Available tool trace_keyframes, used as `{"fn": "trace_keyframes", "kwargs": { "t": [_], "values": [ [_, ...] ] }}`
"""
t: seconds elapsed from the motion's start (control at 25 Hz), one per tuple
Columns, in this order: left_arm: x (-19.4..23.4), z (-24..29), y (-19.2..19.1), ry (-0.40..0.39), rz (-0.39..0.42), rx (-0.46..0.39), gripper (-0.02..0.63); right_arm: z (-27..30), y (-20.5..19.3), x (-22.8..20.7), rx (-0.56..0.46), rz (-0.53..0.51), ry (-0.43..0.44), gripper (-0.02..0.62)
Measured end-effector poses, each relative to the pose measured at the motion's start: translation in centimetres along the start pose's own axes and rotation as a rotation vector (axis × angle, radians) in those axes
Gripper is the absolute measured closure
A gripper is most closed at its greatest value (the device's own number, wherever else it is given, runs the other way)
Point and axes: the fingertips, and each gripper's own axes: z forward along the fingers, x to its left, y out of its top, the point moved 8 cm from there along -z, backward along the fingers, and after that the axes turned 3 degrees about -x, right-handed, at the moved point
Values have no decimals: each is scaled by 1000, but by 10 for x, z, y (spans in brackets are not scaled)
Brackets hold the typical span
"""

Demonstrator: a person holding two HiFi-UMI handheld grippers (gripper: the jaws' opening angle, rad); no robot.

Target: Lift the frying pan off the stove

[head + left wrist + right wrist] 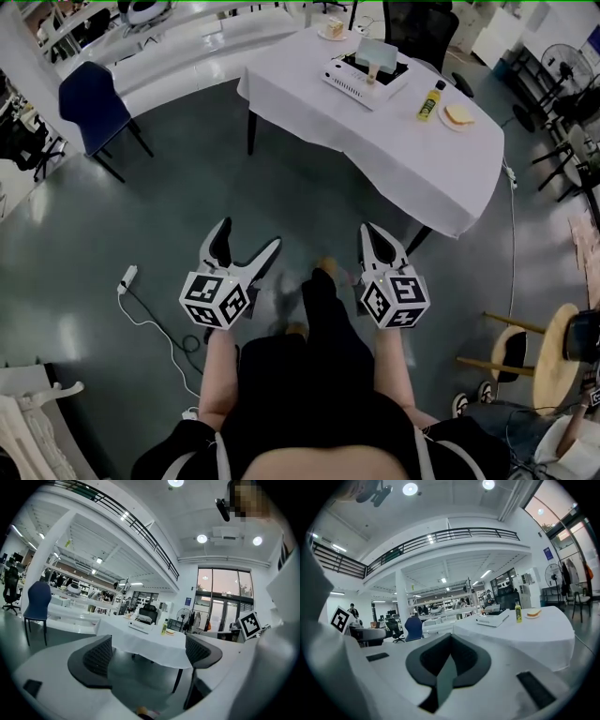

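A table with a white cloth (394,159) stands ahead of me, well beyond both grippers. On it lies a flat white stove (361,84) with a pale greenish object (381,52) on top; I cannot make out a frying pan's shape from here. The stove (139,626) also shows small and far between the left jaws, and the stove (492,618) sits far off in the right gripper view. My left gripper (250,234) hangs over the floor, open and empty. My right gripper (368,230) is beside it, shut on nothing, its pads (449,641) pressed together.
A yellow bottle (430,101) and a plate with bread (458,115) sit right of the stove. A blue chair (89,103) stands at the left. A power strip with cable (128,277) lies on the floor. Wooden stools (553,352) are at the right.
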Motion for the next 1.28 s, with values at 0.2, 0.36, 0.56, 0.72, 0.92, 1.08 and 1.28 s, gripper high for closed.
{"fn": "trace_keyframes", "kwargs": {
  "t": [0.2, 0.36, 0.56, 0.72, 0.92, 1.08, 1.28],
  "values": [
    [12, 37, 1, 13, 1, 10, 106, 36, 2, -22, 7, 6, 18, 592],
    [19, 89, 16, -3, 21, 4, 105, 74, 18, -53, -4, 7, 14, 592],
    [22, 168, 39, -23, 36, -11, 106, 130, 46, -105, -21, 6, 7, 592],
    [34, 222, 50, -18, 34, -19, 105, 177, 65, -139, -35, -3, 21, 592],
    [43, 282, 64, -12, 43, -24, 106, 228, 86, -176, -40, -14, 39, 592],
    [52, 317, 67, 0, 38, -33, 106, 262, 95, -198, -40, -21, 53, 592],
    [62, 342, 58, 33, 4, -25, 105, 291, 90, -215, -12, -18, 76, 593]
  ]
}}
